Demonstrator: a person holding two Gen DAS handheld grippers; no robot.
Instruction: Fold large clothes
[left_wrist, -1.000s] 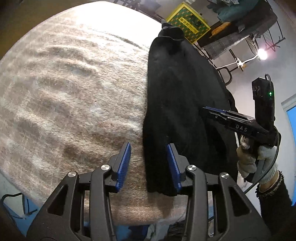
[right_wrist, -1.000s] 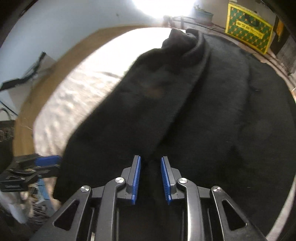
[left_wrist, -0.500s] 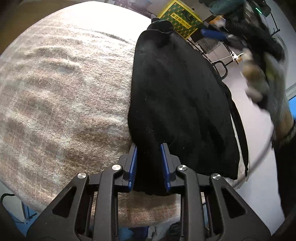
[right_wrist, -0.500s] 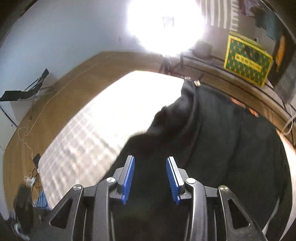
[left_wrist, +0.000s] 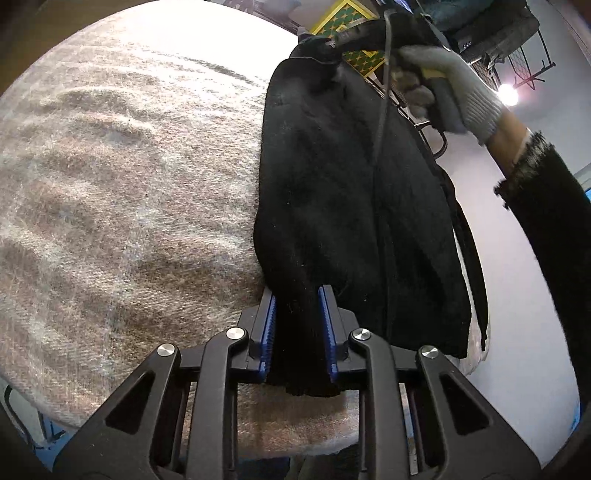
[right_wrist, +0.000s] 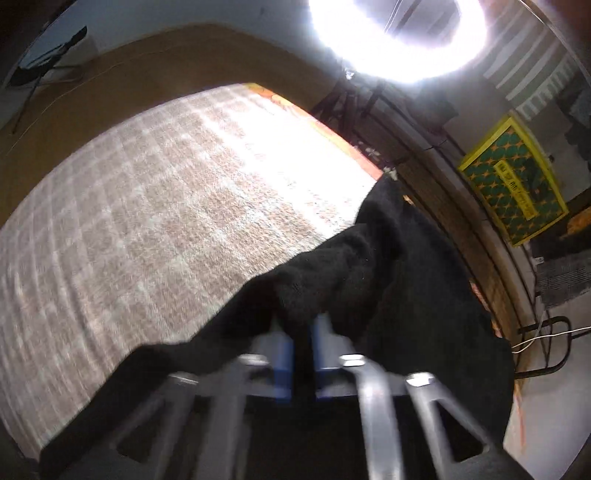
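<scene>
Left gripper (left_wrist: 297, 328), nearest the lens, is clamped on the near hem of the black garment (left_wrist: 343, 206), which lies along the right side of the plaid blanket (left_wrist: 122, 206). At the garment's far end, the right gripper (right_wrist: 301, 354) pinches a bunched fold, held by a gloved hand (left_wrist: 443, 88); beyond stands a yellow-green crate (right_wrist: 513, 192).

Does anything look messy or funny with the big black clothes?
A little. The black garment lies along one edge of the plaid blanket, and its right side droops past that edge. The left gripper pinches its near end and the right gripper its bunched far end. No tears or spills show.
</scene>
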